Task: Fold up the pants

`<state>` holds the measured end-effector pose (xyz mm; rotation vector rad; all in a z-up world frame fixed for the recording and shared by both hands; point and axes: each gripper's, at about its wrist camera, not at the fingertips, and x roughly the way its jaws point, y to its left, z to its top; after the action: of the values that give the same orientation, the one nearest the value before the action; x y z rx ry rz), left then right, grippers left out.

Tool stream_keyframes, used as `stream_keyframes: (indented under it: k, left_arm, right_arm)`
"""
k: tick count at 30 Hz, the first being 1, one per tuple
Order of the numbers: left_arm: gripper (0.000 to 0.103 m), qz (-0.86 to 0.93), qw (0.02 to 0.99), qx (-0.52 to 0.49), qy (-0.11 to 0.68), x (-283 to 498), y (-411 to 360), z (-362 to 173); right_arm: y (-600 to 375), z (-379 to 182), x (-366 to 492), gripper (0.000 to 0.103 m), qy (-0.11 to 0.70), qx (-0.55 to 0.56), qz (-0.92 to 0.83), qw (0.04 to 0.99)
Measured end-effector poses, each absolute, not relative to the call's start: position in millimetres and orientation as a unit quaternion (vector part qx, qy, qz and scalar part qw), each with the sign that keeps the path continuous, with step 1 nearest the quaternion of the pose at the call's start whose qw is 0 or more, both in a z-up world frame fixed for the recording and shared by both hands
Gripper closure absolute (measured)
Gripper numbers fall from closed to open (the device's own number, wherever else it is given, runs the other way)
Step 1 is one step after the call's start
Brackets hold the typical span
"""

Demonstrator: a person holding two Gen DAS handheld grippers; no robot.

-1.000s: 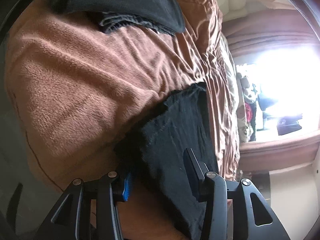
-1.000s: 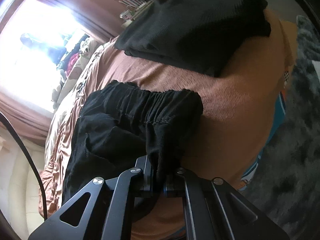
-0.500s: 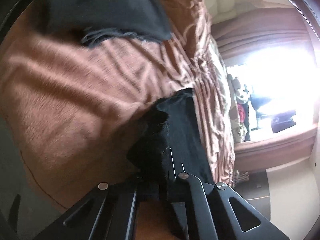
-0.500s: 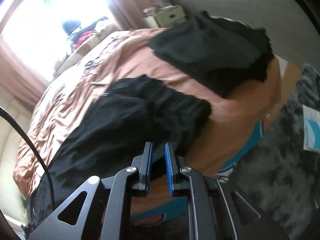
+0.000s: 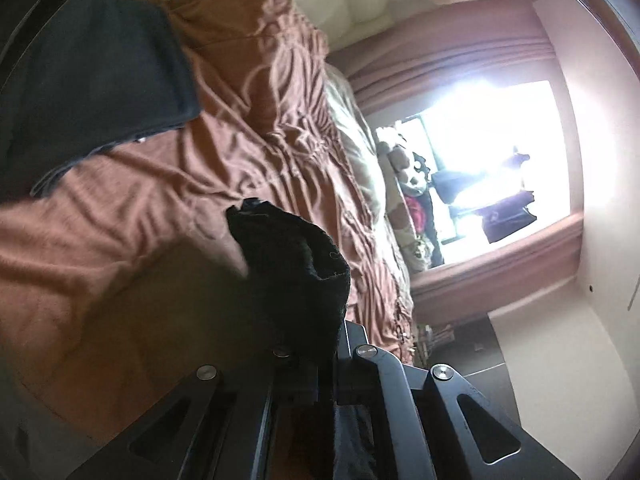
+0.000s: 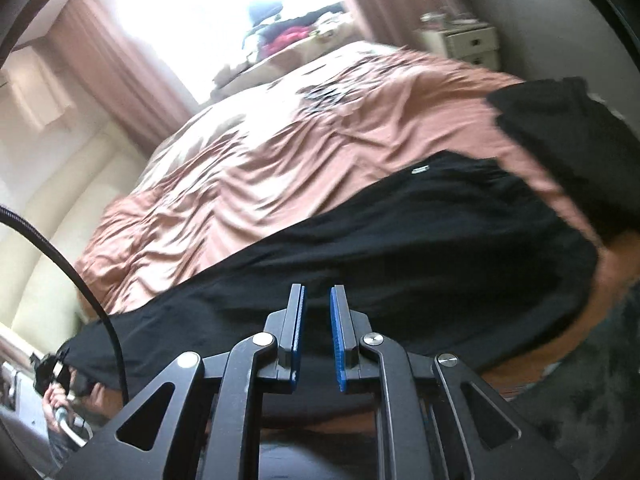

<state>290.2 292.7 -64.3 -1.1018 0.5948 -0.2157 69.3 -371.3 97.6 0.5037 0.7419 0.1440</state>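
One pair of black pants (image 6: pixel 400 248), stretched long across the brown bedspread (image 6: pixel 280 152), waistband end toward the right of the right wrist view, leg end trailing off to the lower left of that view

One further heap of dark clothing (image 5: pixel 92 80), lying apart from the pants on the same bedspread, near its far corner; seen again at the right edge of the right wrist view

Two grippers, one per hand

Left gripper (image 5: pixel 320 368): clamped shut on a bunched end of the pants, black cloth rising in a hump above the closed jaws and hanging below them, lifted clear of the bedspread; tilted a little downward, rolled so the room appears on its side

Right gripper (image 6: pixel 317 332): parted narrowly, just eased apart after letting go, two blue pads (image 6: pixel 336 344) showing a slim gap with nothing pinched between them; held above the middle of the pants, not touching the cloth, angled downward toward the bed

One bright window (image 6: pixel 224 8) beyond the bed, flanked by pinkish curtains (image 6: pixel 116 68)

One small white bedside cabinet (image 6: pixel 464 44) by the far corner of the bed

One black cable (image 6: pixel 68 276) curving across the left of the right wrist view
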Motion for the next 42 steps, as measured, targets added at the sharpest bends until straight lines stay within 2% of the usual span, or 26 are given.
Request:
stream_keyframes:
  k: [12, 28, 31, 42]
  left_arm:
    - [0.100, -0.103, 0.812, -0.499, 0.284, 296.7, 282.5, -42.0]
    - [0.100, -0.102, 0.811, -0.497, 0.289, 291.0, 282.8, -40.7]
    - [0.100, -0.103, 0.810, -0.498, 0.291, 290.9, 284.8, -42.1]
    - [0.100, -0.097, 0.797, -0.518, 0.295, 287.5, 293.1, -64.5]
  right_arm:
    - [-264.3, 65.2, 141.2, 0.093, 0.431, 0.189, 0.162, 0.867]
    - [-196.7, 19.8, 227.5, 0.096, 0.512, 0.139, 0.133, 0.837]
    - [-190.7, 3.7, 226.5, 0.100, 0.534, 0.140, 0.129, 0.824]
    - [-178.7, -0.2, 184.9, 0.101, 0.557, 0.120, 0.159, 0.806]
